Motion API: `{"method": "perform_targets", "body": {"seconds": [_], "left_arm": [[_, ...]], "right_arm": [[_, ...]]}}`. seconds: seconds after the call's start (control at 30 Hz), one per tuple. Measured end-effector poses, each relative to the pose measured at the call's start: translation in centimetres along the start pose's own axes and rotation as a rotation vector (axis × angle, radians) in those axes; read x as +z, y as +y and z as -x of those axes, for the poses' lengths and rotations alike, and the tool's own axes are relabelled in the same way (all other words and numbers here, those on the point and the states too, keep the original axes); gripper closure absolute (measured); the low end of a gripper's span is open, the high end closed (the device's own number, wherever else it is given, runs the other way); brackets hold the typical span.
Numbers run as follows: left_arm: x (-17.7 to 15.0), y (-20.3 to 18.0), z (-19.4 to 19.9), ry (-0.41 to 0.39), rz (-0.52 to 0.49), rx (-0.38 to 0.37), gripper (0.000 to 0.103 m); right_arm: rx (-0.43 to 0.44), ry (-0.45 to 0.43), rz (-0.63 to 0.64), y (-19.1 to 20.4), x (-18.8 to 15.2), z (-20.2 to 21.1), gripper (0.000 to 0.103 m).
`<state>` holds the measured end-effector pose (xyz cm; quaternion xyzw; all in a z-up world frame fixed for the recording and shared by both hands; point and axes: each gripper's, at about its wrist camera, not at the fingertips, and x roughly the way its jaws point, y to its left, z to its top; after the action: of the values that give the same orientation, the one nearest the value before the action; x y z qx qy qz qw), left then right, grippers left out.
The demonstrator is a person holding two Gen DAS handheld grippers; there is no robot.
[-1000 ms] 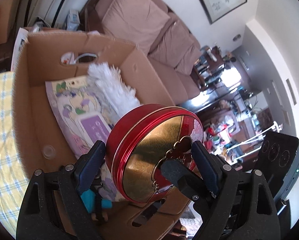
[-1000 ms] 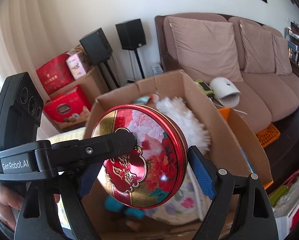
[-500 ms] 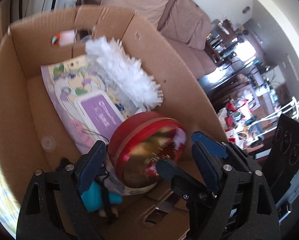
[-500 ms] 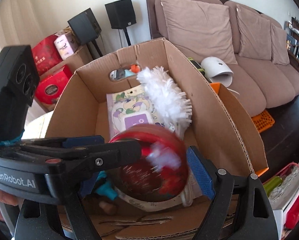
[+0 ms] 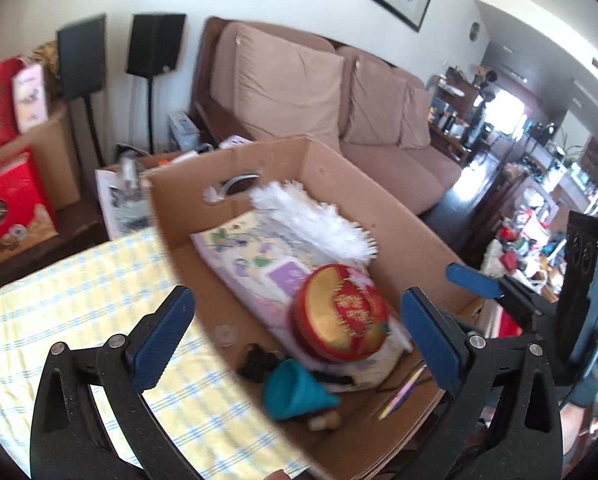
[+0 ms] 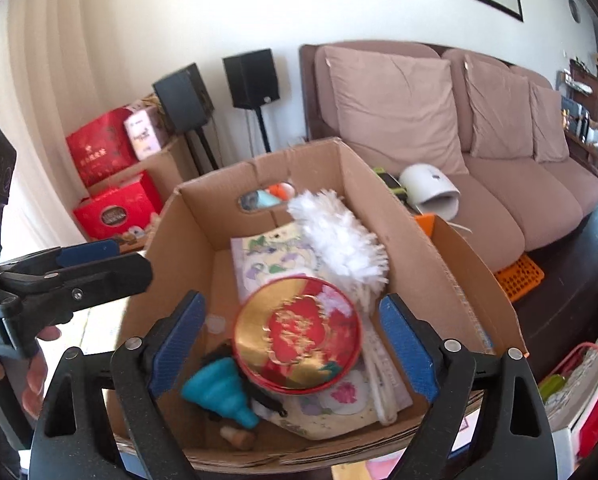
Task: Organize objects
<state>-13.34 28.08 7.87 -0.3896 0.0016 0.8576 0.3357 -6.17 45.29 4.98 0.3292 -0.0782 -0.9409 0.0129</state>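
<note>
Tin [image 6: 297, 334] lies flat in the box [image 6: 439, 248], packed away; both grippers [image 5: 295, 320] [image 6: 291, 340] just spread apart, holding nothing.

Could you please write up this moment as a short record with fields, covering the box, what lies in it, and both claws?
container: cardboard box, open at the top
surface: yellow checked cloth under the box
latest item: round red and gold tin, lying lid up inside the box on a floral pack
other contents: white fluffy duster, teal funnel
left claw: open, its jaws have just been opening, nothing gripped
right claw: open, its jaws have just been opening, above the tin, pads clear of it
</note>
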Motion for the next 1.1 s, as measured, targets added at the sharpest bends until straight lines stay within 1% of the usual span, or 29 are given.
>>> {"method": "perform_targets", "body": {"seconds": [0.07,0.1,0.2,0.33,0.47,0.67,0.77,0.97,1.1], "left_arm": [[-0.5,1.0,1.1,-0.014,0.006,0.027,0.0],[-0.8,1.6,1.7,-0.024,0.011,0.038,0.0],[-1.8,3.2,3.0,-0.044,0.027,0.08,0.0],[-3.0,4.6,4.3,-0.06,0.045,0.116,0.0],[-4.0,5.8,5.7,-0.07,0.068,0.126,0.0],[-5.6,7.0,8.2,-0.11,0.095,0.143,0.0],[-6.5,7.5,9.4,-0.134,0.109,0.165,0.0],[-9.1,8.3,11.9,-0.195,0.138,0.26,0.0],[-11.5,9.2,13.1,-0.201,0.153,0.305,0.0]], "right_arm": [[0.001,-0.01,0.011,1.0,0.0,0.3,0.006],[0.001,-0.021,0.016,1.4,-0.1,0.5,0.0],[0.007,-0.046,0.022,2.7,-0.2,1.2,0.0],[0.018,-0.065,0.035,4.0,-0.5,1.8,0.0],[0.023,-0.079,0.054,5.3,-0.8,2.3,0.0],[0.042,-0.074,0.069,6.6,-1.7,2.6,0.0],[0.053,-0.076,0.078,7.5,-2.3,2.9,0.0],[0.063,-0.086,0.099,9.2,-3.8,3.8,0.0],[0.067,-0.095,0.115,10.3,-5.0,4.1,0.0]]}}
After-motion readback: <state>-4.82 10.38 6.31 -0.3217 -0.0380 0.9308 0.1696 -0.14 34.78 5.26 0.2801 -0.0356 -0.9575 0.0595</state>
